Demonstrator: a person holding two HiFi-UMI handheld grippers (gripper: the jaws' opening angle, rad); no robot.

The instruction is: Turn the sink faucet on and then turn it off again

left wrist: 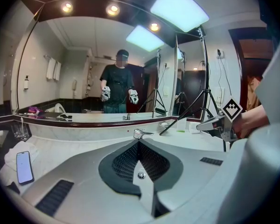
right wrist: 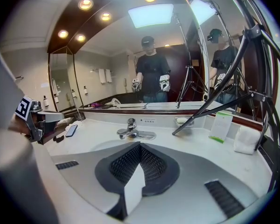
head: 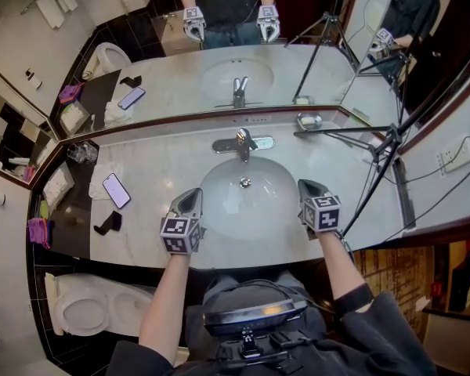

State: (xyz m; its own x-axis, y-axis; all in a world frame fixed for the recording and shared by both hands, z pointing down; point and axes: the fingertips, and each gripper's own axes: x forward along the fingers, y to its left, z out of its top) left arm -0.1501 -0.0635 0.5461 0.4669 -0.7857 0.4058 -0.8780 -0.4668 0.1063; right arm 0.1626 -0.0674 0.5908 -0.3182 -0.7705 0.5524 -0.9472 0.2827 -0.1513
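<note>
The left gripper (head: 193,197) sits just left of centre in the head view, over the near rim of the sink (head: 258,206), its 2 jaws clenched together with nothing between them. The right gripper (head: 307,186) hovers at the basin's right edge, also closed tight and empty. The faucet (head: 242,142) stands at the centre of the frame behind the basin, apart from both grippers. A phone (head: 116,190) lies on the counter at the left, and a soap dish (head: 309,121) sits to the upper right of the faucet.
</note>
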